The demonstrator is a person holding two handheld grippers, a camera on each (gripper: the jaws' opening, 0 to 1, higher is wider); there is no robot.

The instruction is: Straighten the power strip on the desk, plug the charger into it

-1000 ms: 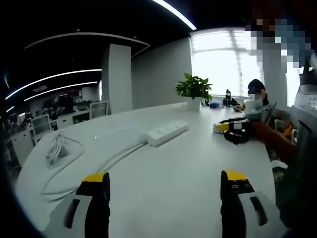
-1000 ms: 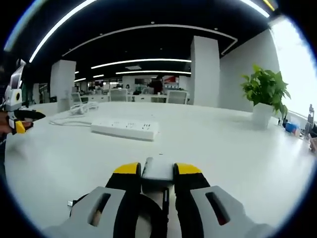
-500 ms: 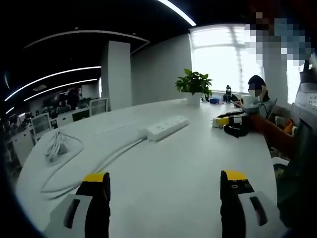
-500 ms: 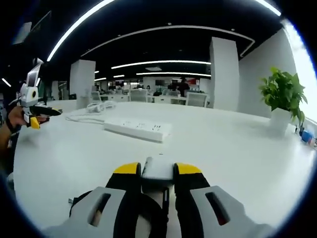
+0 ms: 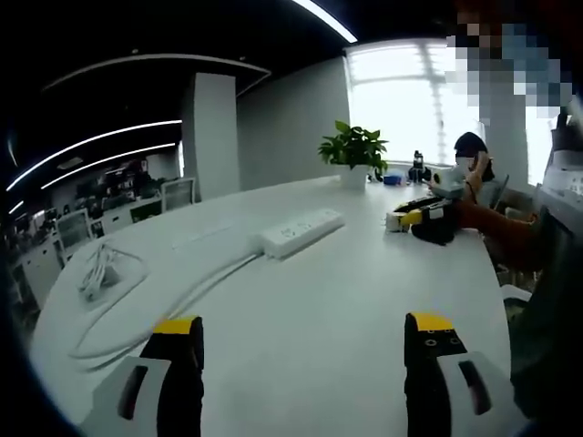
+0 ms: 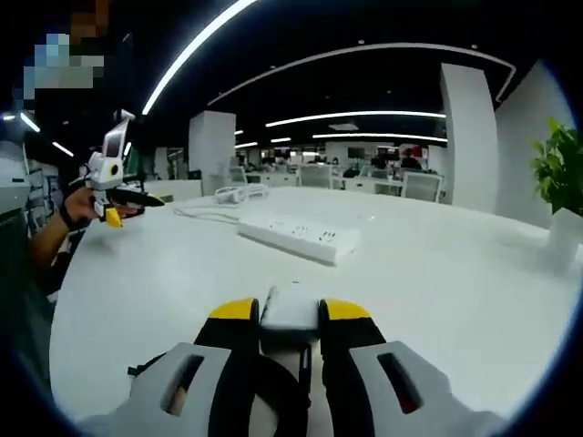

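A long white strip (image 5: 301, 231) with a row of sockets lies on the smooth, glossy white table (image 5: 319, 319), its white cord (image 5: 205, 287) curving away toward a loose coil (image 5: 98, 273) near the edge. The left claw (image 5: 301, 341) hangs over bare tabletop with its yellow-tipped jaws wide apart, holding nothing. The right claw (image 6: 289, 314) is closed on a small, boxy white charger (image 6: 290, 309), well short of the strip (image 6: 299, 238). The left gripper view takes in a leafy potted plant (image 5: 355, 155) by a bright window; the right gripper view shows the left claw (image 6: 114, 211) in a hand, off to the side.
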